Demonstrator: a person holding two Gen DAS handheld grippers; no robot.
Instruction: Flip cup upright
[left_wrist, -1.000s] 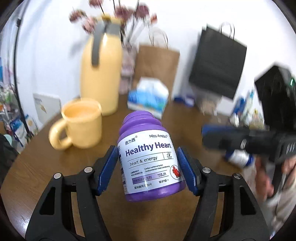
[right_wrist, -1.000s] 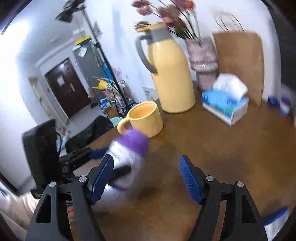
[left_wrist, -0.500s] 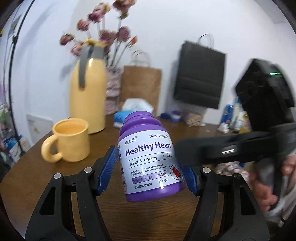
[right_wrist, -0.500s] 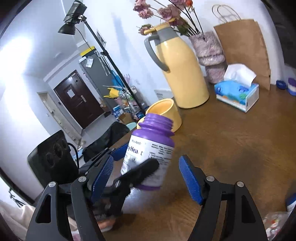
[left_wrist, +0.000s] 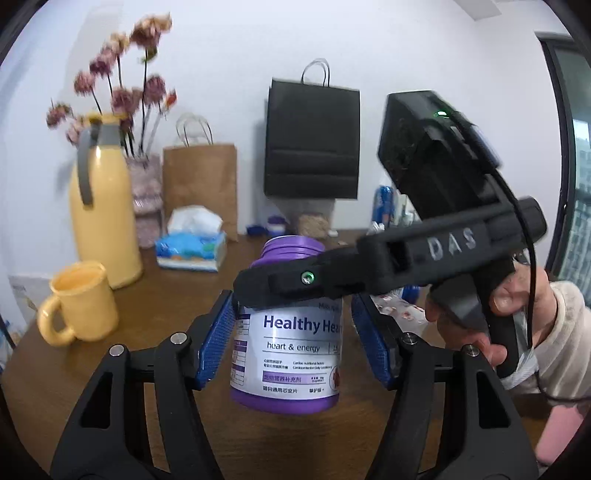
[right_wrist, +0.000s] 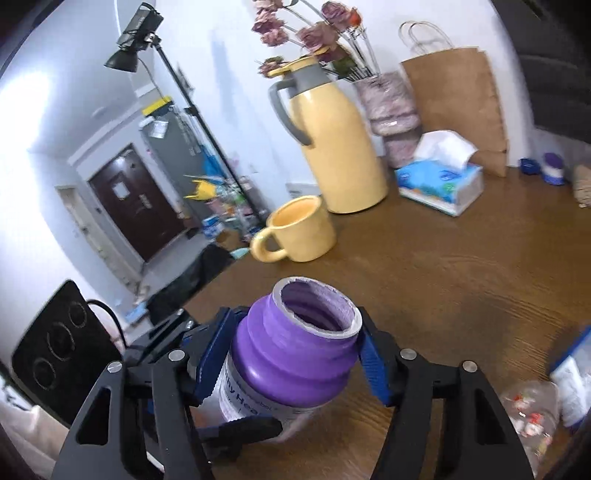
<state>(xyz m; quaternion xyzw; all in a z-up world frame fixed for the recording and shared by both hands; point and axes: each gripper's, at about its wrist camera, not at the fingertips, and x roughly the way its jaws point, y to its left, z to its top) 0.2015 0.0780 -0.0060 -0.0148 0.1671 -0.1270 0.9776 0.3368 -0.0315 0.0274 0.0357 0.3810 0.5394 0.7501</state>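
A purple bottle (left_wrist: 291, 350) labelled "Healthy Heart" hangs upright above the wooden table (left_wrist: 177, 295), mouth open and uncapped (right_wrist: 295, 354). My left gripper (left_wrist: 292, 297) is shut on its white-labelled body, blue pads on both sides. My right gripper (right_wrist: 298, 314) is shut on the purple shoulder below the neck; in the left wrist view its black finger (left_wrist: 314, 284) crosses in front of the bottle. A yellow mug (left_wrist: 83, 302) stands upright on the table at the left, handle outward, also in the right wrist view (right_wrist: 299, 229).
A yellow thermos jug (right_wrist: 340, 147), a vase of dried flowers (right_wrist: 391, 110), a tissue box (right_wrist: 439, 184) and a brown paper bag (left_wrist: 201, 184) line the back of the table. A black bag (left_wrist: 312, 144) hangs on the wall. A hand (left_wrist: 517, 295) holds the right gripper.
The right gripper came in from the right and closed on the bottle's shoulder. The left gripper kept hold of the bottle, which now stands more upright.
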